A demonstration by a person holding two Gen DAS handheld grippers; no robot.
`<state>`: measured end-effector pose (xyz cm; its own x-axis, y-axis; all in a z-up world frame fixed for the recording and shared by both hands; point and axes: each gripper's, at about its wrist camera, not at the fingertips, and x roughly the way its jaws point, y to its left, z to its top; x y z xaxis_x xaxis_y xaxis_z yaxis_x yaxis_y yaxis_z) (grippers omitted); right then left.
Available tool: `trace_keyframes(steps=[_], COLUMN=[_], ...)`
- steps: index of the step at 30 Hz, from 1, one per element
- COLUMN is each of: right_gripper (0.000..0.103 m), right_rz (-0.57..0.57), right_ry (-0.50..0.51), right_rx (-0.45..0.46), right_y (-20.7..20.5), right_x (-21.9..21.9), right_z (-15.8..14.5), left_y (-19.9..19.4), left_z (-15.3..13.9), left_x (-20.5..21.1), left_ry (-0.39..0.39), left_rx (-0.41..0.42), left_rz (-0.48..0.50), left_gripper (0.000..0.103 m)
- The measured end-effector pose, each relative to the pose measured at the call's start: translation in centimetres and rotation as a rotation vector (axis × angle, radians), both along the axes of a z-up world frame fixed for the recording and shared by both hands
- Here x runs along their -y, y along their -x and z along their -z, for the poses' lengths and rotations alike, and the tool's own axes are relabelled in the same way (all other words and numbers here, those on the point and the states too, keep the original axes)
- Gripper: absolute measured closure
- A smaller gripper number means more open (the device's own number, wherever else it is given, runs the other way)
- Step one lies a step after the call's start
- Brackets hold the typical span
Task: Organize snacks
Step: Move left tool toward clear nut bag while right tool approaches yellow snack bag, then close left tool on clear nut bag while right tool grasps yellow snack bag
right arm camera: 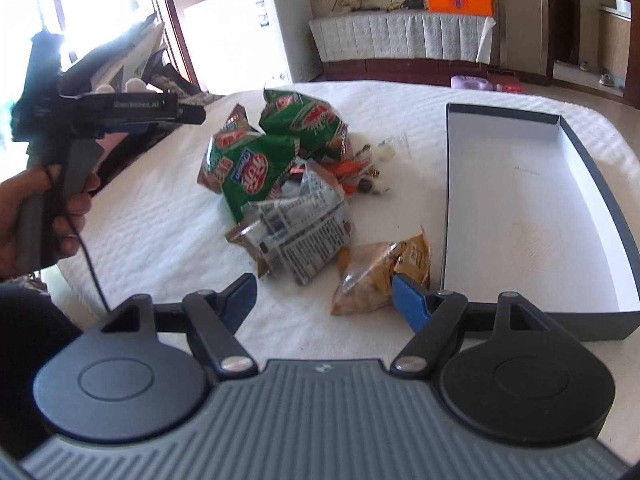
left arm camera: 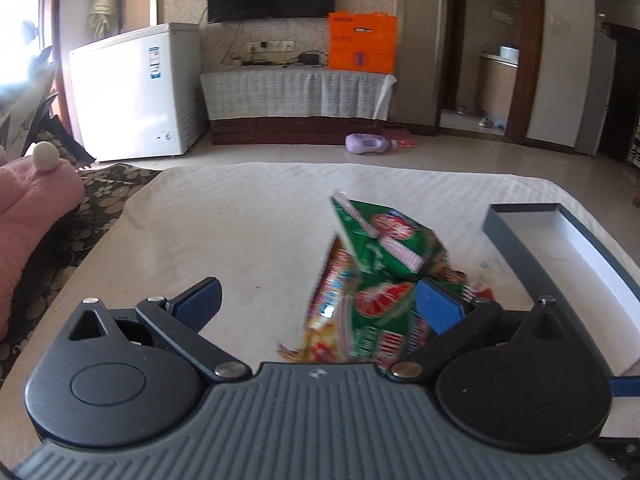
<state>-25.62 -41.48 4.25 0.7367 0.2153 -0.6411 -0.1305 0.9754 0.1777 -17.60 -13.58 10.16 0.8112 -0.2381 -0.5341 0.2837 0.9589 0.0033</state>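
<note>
Snack bags (right arm camera: 276, 168) piled beside empty box (right arm camera: 520, 216), both hand-held grippers spread wide

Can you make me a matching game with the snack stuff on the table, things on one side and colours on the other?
Things:
1. chip bags
2. peanut packet
3. box
4. gripper pads

Colours:
A. blue
B. green and red
C. white inside, dark outside
D. tan

Pairs: 1-B, 2-D, 3-C, 4-A
</note>
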Motion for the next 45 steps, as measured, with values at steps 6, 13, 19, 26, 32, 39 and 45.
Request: trace_keyframes(steps=[6, 13, 19, 26, 32, 39, 45], right_gripper=[0.027, 0.028, 0.028, 0.027, 0.027, 0.028, 0.028], right_rz=[-0.033, 0.04, 0.18, 0.098, 0.002, -0.014, 0.014], right_ry=[0.002, 0.085, 0.146, 0.188, 0.247, 0.248, 0.204], right_rx=[-0.081, -0.096, -0.102, -0.073, -0.066, -0.059, -0.058], right_y=[-0.7, -2.0, -2.5, -1.9, -2.3, -2.8, -3.2], right_x=[-0.3, 0.5, 3.1, 2.0, 0.3, 0.2, 0.8], right_z=[1.3, 2.2, 2.4, 2.2, 2.5, 2.7, 2.5], left_y=[3.4, 3.6, 3.6, 3.3, 2.6, 2.2, 2.5], left_z=[2.1, 2.8, 2.7, 3.9, 4.9, 5.5, 5.7], left_x=[3.9, 6.0, 6.6, 7.8, 7.9, 7.6, 8.0], left_ry=[0.02, 0.037, 0.037, -0.012, -0.015, -0.02, -0.028], left_rx=[-0.045, -0.068, -0.05, -0.064, -0.074, -0.079, -0.065], left_rz=[0.09, 0.115, 0.14, 0.154, 0.177, 0.188, 0.218], left_gripper=[0.0, 0.0, 0.0, 0.0, 0.0, 0.0, 0.0])
